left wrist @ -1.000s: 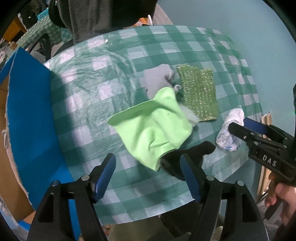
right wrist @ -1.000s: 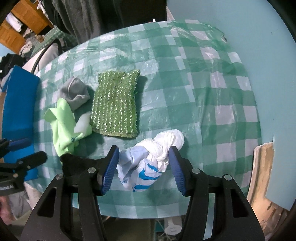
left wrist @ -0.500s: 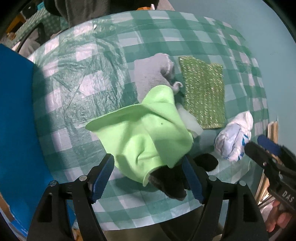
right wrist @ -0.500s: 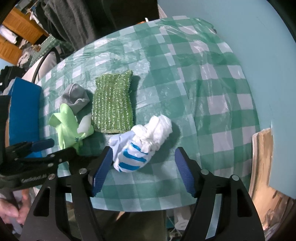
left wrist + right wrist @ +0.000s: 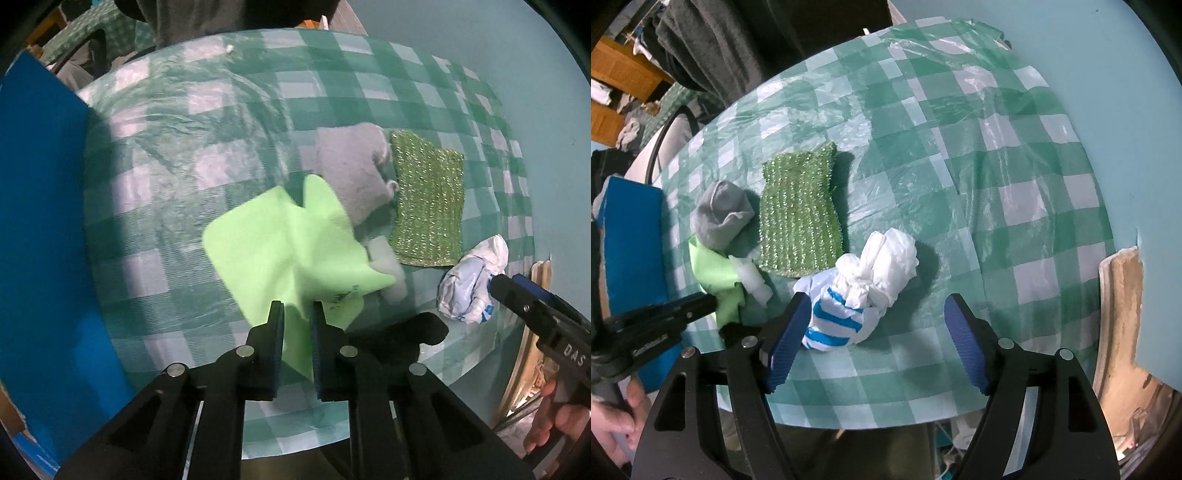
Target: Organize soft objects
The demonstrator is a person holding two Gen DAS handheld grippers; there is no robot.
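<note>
A light green cloth (image 5: 295,243) lies bunched on the checked table (image 5: 997,147). My left gripper (image 5: 297,308) points straight down at it, and its jaws are closing with a fold of the cloth pinched between them. A white plastic bundle with blue stripes (image 5: 871,277) rests near the table's front edge. My right gripper (image 5: 879,301) hangs over it; its jaws are opening and stand wide on either side without touching it. A grey sock (image 5: 351,173), a glittery green knit cloth (image 5: 428,206) and a black cloth (image 5: 406,336) lie close by.
A blue box wall (image 5: 44,221) stands along the table's left side. A small white piece (image 5: 753,277) lies beside the green cloth. A person's dark clothing is at the far edge, and a pale blue wall runs on the right.
My left gripper came down and its wide jaws closed onto the green cloth, pulling it into a fold. My right gripper's jaws spread away from the white bundle.
</note>
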